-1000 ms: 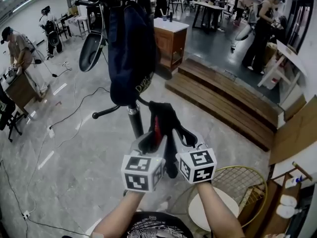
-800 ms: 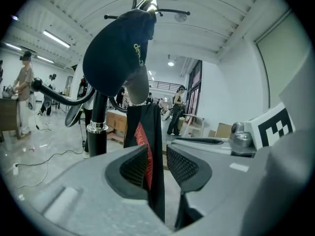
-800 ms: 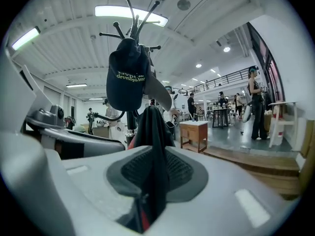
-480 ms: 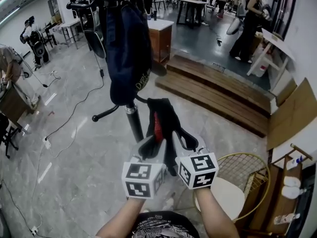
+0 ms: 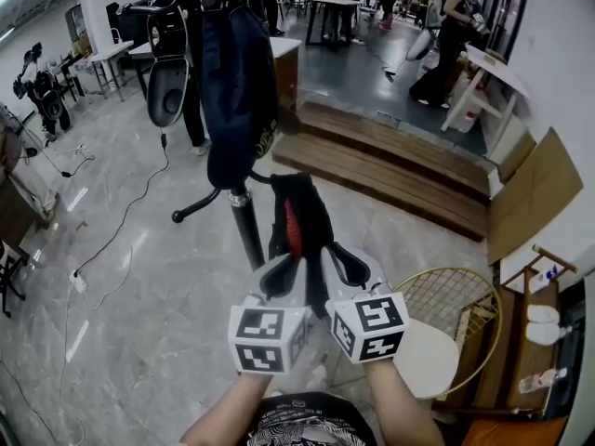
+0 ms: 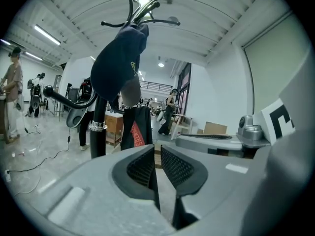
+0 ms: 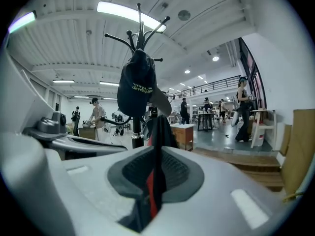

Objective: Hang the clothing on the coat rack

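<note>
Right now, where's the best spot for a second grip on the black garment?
Likely the loose black edge of the garment just left of the right gripper, coming from the left. That gripper is shut on one narrow fold; the rest rises bunched past its jaws, free on that side.

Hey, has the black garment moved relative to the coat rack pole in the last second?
No, not noticeably. In the head view the black garment hangs just right of the coat rack pole, with about the same gap as before.
</note>
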Motion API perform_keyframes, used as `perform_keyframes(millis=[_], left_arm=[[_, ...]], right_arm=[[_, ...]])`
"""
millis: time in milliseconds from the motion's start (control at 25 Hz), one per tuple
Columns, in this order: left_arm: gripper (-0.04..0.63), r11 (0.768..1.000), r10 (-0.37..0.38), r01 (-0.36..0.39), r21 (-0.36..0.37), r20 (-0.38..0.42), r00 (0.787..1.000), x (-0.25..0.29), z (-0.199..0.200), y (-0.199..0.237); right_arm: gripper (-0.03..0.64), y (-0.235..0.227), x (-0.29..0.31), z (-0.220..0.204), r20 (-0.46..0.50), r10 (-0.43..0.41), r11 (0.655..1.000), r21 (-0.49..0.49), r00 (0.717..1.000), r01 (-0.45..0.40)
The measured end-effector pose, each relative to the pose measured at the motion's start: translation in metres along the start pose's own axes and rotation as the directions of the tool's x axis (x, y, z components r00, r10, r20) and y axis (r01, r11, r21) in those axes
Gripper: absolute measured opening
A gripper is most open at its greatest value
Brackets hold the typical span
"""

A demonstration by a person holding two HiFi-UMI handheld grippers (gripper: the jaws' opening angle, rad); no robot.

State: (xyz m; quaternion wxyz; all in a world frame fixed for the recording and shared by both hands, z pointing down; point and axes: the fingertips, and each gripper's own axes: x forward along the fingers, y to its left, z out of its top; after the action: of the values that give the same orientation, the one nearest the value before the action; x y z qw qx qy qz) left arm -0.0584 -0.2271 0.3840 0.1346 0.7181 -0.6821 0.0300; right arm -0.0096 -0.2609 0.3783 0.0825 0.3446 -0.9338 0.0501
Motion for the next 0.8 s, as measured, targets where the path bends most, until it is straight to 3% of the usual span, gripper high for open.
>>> perform_keyframes(millis=[800], left_arm=[[0.006, 0.994, -0.102, 0.103, 0.023, -0.022, 0.995, -0.03, -0.016, -0.023]], right_arm=[[0.003, 0.028, -0.045, -0.014, -0.013, -0.077, 0.997, 0.012, 0.997, 0.077]])
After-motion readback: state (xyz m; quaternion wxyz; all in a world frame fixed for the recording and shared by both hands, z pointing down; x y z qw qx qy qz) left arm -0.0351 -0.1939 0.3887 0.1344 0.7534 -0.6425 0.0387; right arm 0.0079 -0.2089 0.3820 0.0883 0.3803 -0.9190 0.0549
